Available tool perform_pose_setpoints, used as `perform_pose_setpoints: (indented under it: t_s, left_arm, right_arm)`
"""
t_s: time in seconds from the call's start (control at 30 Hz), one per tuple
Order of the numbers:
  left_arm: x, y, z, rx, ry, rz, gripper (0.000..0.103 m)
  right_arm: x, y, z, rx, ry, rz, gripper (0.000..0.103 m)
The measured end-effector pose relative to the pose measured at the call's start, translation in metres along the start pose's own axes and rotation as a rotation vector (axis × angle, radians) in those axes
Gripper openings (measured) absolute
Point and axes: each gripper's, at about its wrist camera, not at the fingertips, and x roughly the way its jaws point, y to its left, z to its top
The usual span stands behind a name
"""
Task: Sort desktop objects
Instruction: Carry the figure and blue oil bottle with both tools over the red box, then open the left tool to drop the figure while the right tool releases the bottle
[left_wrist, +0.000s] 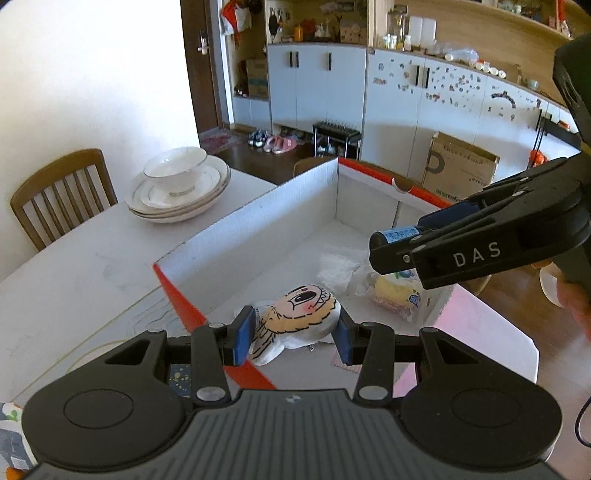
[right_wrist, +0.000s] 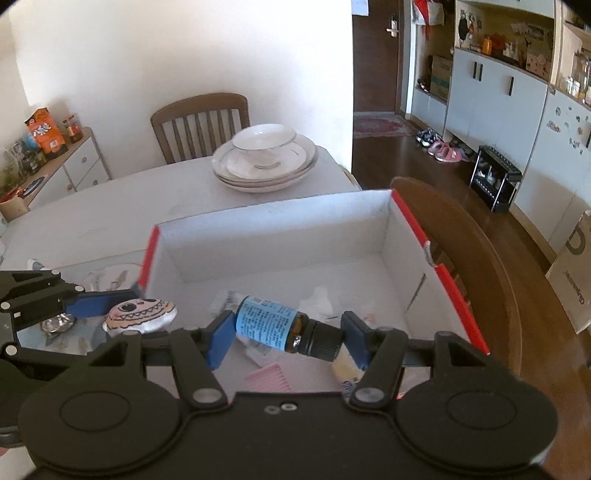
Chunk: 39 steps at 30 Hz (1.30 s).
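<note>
The left hand-held gripper (left_wrist: 291, 334) has its two blue pads pressed on a soft toy (left_wrist: 299, 314) with a funny drawn face, holding it over the near red edge of the box (left_wrist: 258, 218). The right hand-held gripper (right_wrist: 286, 338) squeezes a small brown bottle (right_wrist: 275, 326) by its ends, blue label up and black cap to the right, above the inside of the box. On the box floor lie a pink card (right_wrist: 269, 376), a yellow packet (left_wrist: 397, 291) and crumpled white paper (left_wrist: 338, 269). Farther back on the tabletop (right_wrist: 110, 210) sits a stack of white plates (right_wrist: 264, 162) with a bowl on top. A wooden chair (right_wrist: 201, 123) stands behind it.
</note>
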Motion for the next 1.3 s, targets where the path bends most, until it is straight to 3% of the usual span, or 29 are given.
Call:
perform_pose_setpoints:
  t_s: [0.63,0.97,1.3]
  left_arm:
    - [0.091,0.004,0.049,0.073,0.160,0.016,0.043]
    - [0.134,0.003,0.058,0.116,0.278,0.004,0.043]
    - [0.164,0.006,0.061,0.098,0.390,-0.028,0.044]
  right_arm:
    - [0.049,-0.006,-0.009,-0.109,0.148,0.073,0.062]
    - [0.078,0.006,-0.015,-0.212,0.260,0.089,0.061]
    - [0.094,0.004,-0.013,-0.204,0.346,0.104,0.061]
